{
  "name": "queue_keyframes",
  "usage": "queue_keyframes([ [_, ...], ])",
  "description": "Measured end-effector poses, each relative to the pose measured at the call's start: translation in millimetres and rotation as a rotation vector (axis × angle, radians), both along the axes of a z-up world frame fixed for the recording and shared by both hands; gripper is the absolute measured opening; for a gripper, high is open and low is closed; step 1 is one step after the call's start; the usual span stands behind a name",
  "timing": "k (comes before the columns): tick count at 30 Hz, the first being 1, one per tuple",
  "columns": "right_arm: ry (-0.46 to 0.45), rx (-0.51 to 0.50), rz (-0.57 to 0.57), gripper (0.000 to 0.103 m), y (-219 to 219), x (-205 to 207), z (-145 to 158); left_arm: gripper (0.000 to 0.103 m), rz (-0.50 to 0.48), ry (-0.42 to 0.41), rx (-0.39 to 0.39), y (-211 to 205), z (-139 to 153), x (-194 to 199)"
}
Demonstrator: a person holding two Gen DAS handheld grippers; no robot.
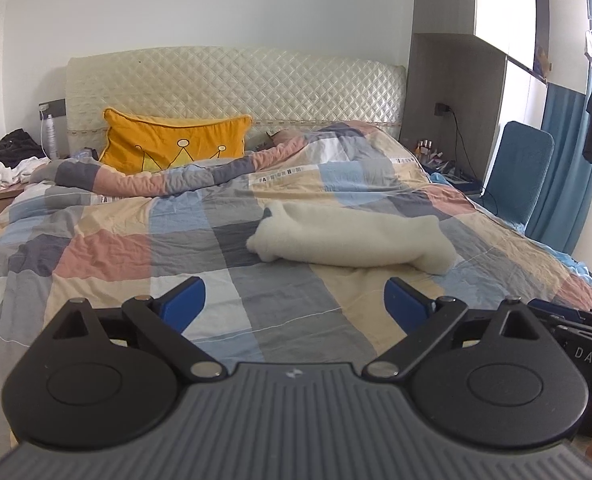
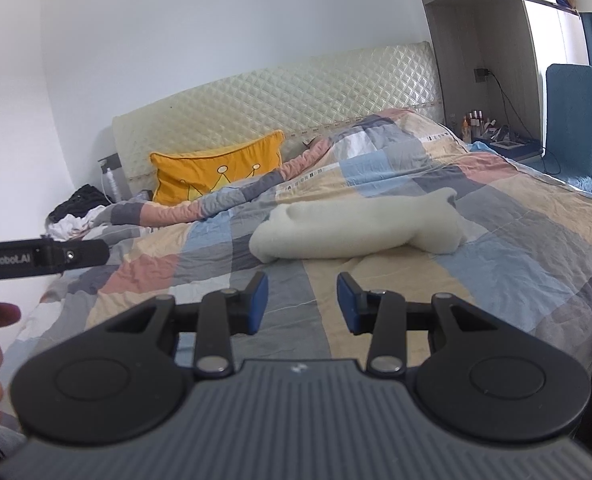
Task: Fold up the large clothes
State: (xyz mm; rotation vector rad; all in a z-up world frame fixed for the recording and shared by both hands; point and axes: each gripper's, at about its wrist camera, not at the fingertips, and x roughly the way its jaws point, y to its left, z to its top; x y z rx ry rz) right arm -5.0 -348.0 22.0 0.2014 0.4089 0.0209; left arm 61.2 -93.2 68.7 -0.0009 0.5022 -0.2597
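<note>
A cream fleecy garment lies folded in a long bundle on the checked quilt of the bed, right of the middle. It also shows in the right wrist view on the quilt. My left gripper is open and empty, held above the quilt short of the garment. My right gripper is open and empty, also short of the garment. The left gripper's body shows at the left edge of the right wrist view.
A yellow crown pillow leans on the quilted headboard. Clothes pile lies on a box left of the bed. A blue chair and a cluttered bedside shelf stand to the right.
</note>
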Motion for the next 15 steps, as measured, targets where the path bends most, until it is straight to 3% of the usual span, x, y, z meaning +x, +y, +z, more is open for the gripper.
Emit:
queue_keyframes([
  [15, 0.016, -0.005, -0.03, 0.042, -3.5, 0.0, -3.8, 0.098, 0.016, -0.006, 0.004, -0.1, -0.3, -4.5],
])
